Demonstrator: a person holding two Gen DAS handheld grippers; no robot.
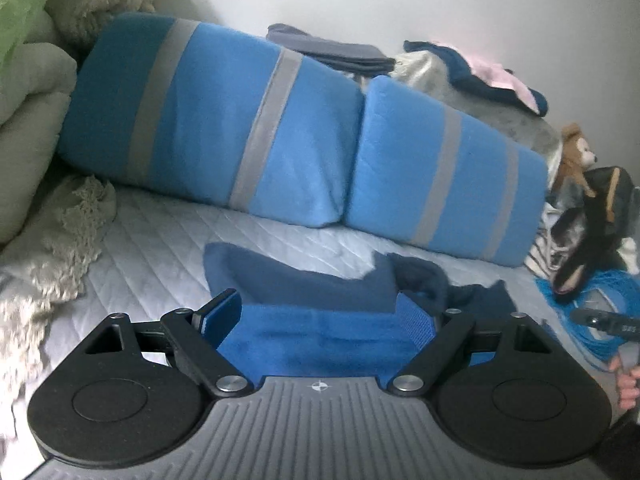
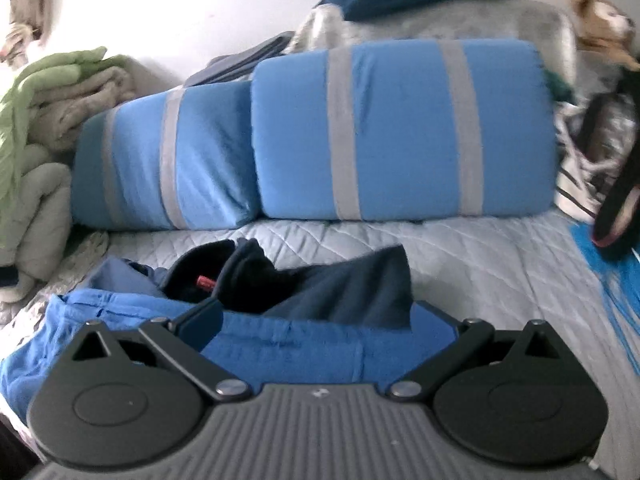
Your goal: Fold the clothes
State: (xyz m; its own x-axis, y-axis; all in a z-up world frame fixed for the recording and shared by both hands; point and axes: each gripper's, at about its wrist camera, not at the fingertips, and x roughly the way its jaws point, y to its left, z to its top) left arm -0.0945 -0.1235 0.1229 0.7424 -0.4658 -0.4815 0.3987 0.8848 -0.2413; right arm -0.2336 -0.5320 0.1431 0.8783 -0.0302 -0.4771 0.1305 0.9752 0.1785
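Left gripper: the left gripper [image 1: 320, 312] is being held low over the bed with its two fingers spread wide apart. Nothing is being pinched by it.

Right gripper: the right gripper [image 2: 316, 320] is also being held wide open. Nothing is being gripped by it, and blue cloth is being seen between its fingers.

Clothes: a bright blue garment [image 1: 320, 344] is being kept flat on the bed, just under and in front of both grippers. A dark navy garment [image 1: 304, 280] is lying bunched up on top of it, on the far side. In the right wrist view a small red tag [image 2: 205, 282] is being shown inside the dark folds.

Bed cover: the clothes are being carried by a pale quilted bed cover [image 1: 160, 240].

Pillows: two blue pillows with grey stripes [image 1: 224, 120] are being leaned against the white wall behind the clothes, touching each other end to end.

Left side: cream and green blankets [image 1: 28, 92] are being piled beside the pillows.

Right side: a brown teddy bear [image 1: 576, 152] and more folded clothes [image 1: 480, 76] are being kept behind and beside the pillows.

Hand: a few fingers of a hand [image 1: 626, 384] are being seen at the right edge of the left wrist view.
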